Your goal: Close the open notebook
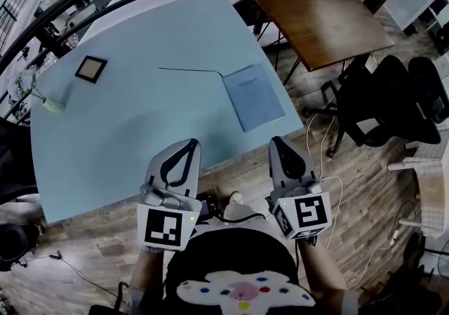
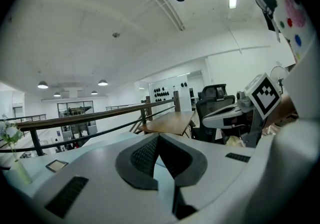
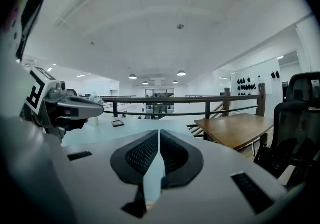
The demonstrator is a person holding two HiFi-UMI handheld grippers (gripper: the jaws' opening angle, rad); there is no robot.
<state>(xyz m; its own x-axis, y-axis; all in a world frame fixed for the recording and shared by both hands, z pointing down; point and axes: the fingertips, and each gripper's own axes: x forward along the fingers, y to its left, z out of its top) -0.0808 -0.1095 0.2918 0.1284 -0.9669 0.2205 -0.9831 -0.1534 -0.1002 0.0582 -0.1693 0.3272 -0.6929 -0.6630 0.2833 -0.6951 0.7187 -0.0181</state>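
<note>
Pale blue table [image 1: 140, 131] filling the head view, dark railing behind, wooden table [image 1: 319, 19] and black office chairs [image 1: 393, 96] off to the right. Over on the blue top's right side, near the edge: notebook [image 1: 254, 97], lying flat, blue cover up, no page showing, so reads as closed. Left gripper [image 1: 189, 144] hanging short of the near edge, jaws pressed together on nothing. Right gripper [image 1: 279, 142] alongside, jaws pressed together too, equally empty. Both well apart from the notebook, touching nothing. Far left, small framed square [image 1: 91, 68] and a vase [image 1: 55, 103], untouched. Judged from that flat cover: closing done, nothing obvious left beyond keeping clear
</note>
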